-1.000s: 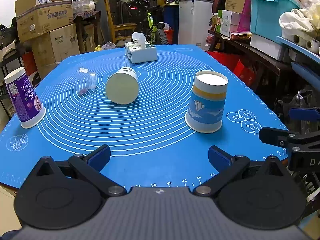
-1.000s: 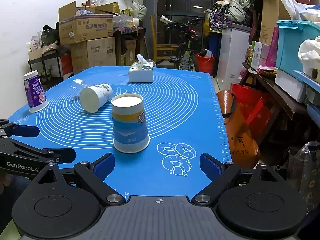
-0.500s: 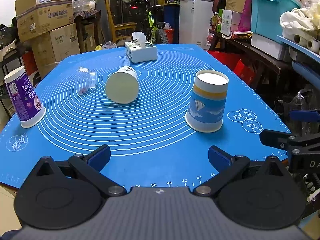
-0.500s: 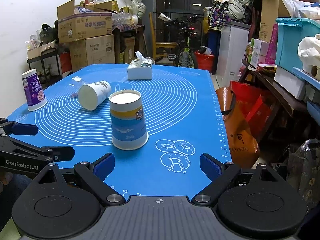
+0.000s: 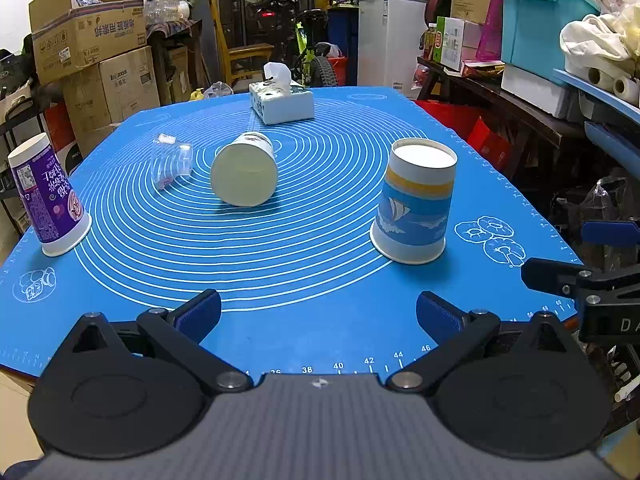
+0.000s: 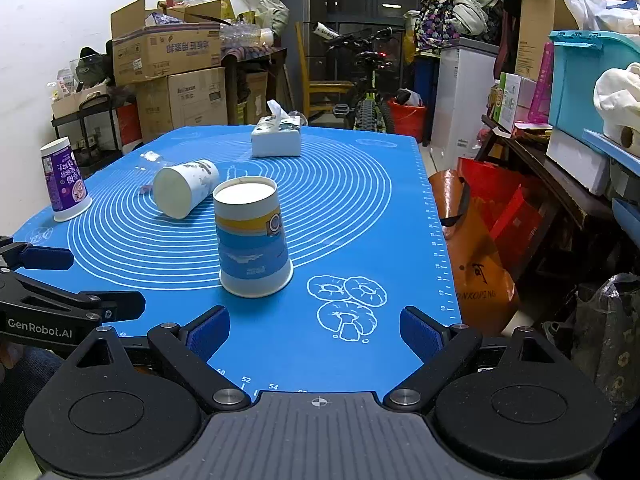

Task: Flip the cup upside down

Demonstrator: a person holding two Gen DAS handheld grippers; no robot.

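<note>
On the blue silicone mat (image 5: 304, 280), a purple paper cup (image 5: 46, 196) stands inverted far left of the lone sideways white paper cup (image 5: 245, 172), and a blue-and-yellow sailboat paper cup (image 5: 416, 200) stands inverted to its right. The white cup's long axis runs away from the tongs, base toward them. Both the left gripper (image 5: 318, 312) and right gripper (image 6: 314, 330) hang released and empty at the near edge; the left appears nearer that cup.

Tissue box (image 5: 282, 102) far on blue mat (image 5: 312, 312), bicycle (image 6: 370, 92), cardboard boxes (image 6: 168, 54)
</note>
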